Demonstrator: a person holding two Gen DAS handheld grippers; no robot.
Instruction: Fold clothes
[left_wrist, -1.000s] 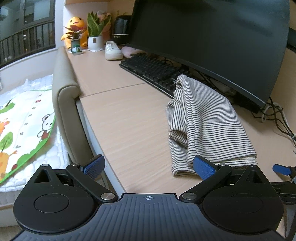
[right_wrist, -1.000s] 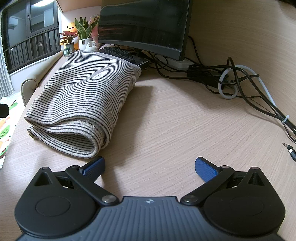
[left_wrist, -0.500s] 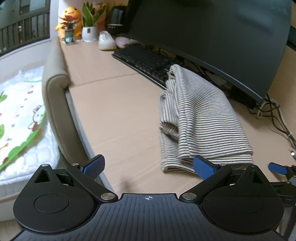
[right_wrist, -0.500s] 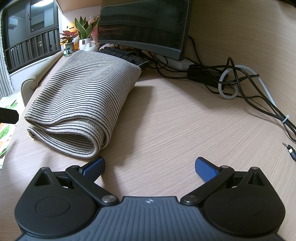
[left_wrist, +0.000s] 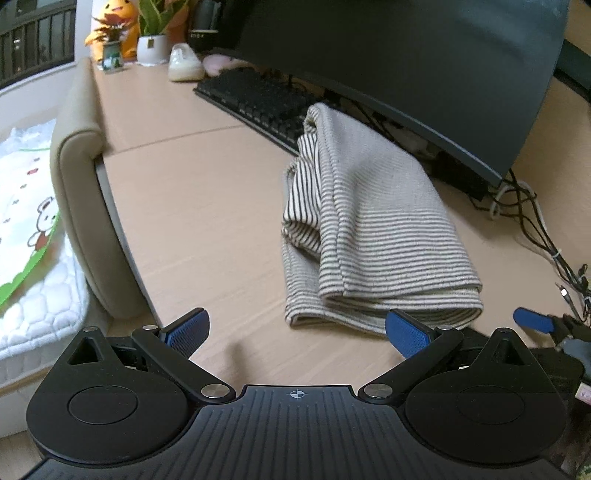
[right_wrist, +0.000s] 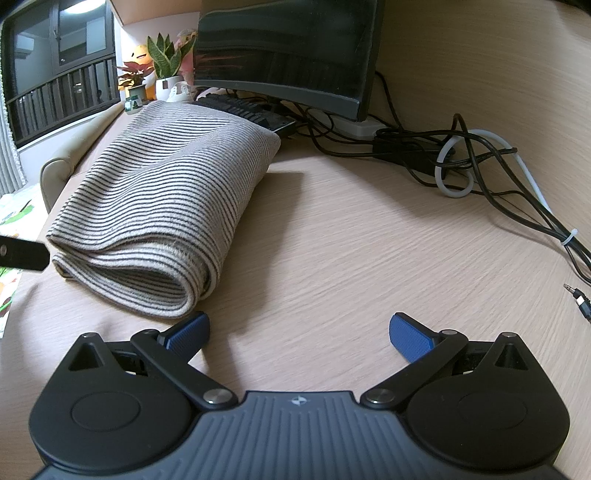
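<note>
I count 1 garment: a striped top, folded into a thick bundle, lying on the desk at centre right of the left wrist frame and centre left of the right wrist frame. Its far end touches or overlaps the keyboard; I cannot tell which.

I have 2 grippers. My left gripper sits at the bottom of its frame, jaws spread wide and holding nothing, with the right pad just in front of the top's near edge. My right gripper is equally wide and holds nothing; its left pad is just beside the rolled corner of the top. 1 blue pad of the right gripper shows at the right edge of the left wrist frame.

Left to right in the left wrist frame: 1 quilted mat with a bear print, 1 beige padded rail along the desk edge, 1 orange plush at top left, 2 potted plants, 1 white shoe, 1 keyboard, 1 curved monitor, then 1 tangle of cables at right.

The desk is pale wood grain. A window with dark bars fills the upper left of the right wrist frame.
</note>
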